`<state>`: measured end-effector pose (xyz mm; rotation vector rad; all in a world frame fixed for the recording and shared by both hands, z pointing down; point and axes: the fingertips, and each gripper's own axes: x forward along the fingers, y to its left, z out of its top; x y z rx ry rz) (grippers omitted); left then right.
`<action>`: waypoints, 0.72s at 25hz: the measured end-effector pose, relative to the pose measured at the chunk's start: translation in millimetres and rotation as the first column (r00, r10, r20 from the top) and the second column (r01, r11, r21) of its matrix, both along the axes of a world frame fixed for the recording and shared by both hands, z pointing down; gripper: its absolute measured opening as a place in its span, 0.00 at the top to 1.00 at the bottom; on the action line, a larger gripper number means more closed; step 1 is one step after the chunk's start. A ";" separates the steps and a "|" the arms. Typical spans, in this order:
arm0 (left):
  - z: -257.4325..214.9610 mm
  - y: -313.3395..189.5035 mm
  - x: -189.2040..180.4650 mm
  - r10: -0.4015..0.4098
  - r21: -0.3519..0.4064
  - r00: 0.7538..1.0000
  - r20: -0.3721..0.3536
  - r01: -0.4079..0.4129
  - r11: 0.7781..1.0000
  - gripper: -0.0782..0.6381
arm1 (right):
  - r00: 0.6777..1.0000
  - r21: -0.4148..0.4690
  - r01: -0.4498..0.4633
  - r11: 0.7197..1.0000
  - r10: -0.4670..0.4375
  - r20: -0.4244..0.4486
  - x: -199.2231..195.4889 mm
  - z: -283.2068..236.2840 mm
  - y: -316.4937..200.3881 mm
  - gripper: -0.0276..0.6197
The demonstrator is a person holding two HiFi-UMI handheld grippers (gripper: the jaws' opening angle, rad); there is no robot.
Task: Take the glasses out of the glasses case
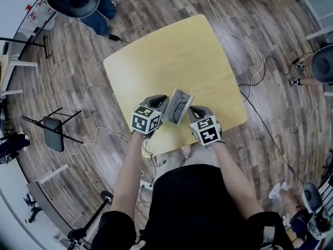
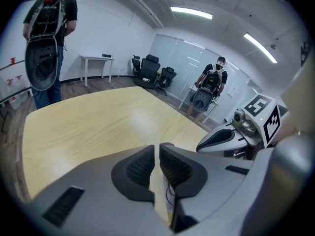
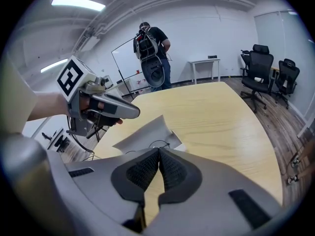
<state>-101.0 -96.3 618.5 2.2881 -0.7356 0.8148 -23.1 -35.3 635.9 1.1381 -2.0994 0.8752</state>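
Left tongs point(image 1: 161, 104) and right tongs point(image 1: 194, 111) each pinch an edge of the open case point(image 1: 173, 115), glasses point(image 3: 158, 144) inside; likely next, one lets go to grasp them.

A pale wooden table point(image 1: 171, 51) stands on plank flooring point(image 1: 78, 51); a black folding chair point(image 1: 52, 132) left; white cable point(image 1: 229, 25) trails; office chairs point(image 3: 258, 65) beyond.

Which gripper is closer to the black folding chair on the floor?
Left. The left gripper is on the side of the case that faces the chair. The right gripper holds the case's other side, farther from the chair.
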 end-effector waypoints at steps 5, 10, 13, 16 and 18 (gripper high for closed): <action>-10.0 16.5 6.0 -0.019 0.011 1.000 0.011 0.019 1.000 0.84 | 1.000 -0.001 0.023 1.000 -0.023 0.014 -2.5 -0.6 4.1 0.93; -10.1 47.1 17.9 0.011 0.034 0.996 0.090 -0.014 0.999 0.84 | 0.999 0.015 0.033 0.999 -0.033 0.025 2.5 -7.6 12.2 0.93; -5.5 64.6 23.6 0.018 0.041 0.989 0.147 -0.025 0.999 0.84 | 0.999 0.021 0.031 0.999 -0.032 0.031 6.3 -14.8 18.4 0.93; -1.3 74.1 30.0 -0.005 0.054 0.985 0.170 -0.004 0.999 0.84 | 0.999 0.034 0.029 0.999 -0.030 0.034 11.2 -21.1 23.7 0.93; 3.7 76.0 32.8 -0.033 0.062 0.983 0.181 0.023 0.998 0.83 | 0.999 0.041 0.025 0.999 -0.026 0.034 15.2 -24.7 26.8 0.93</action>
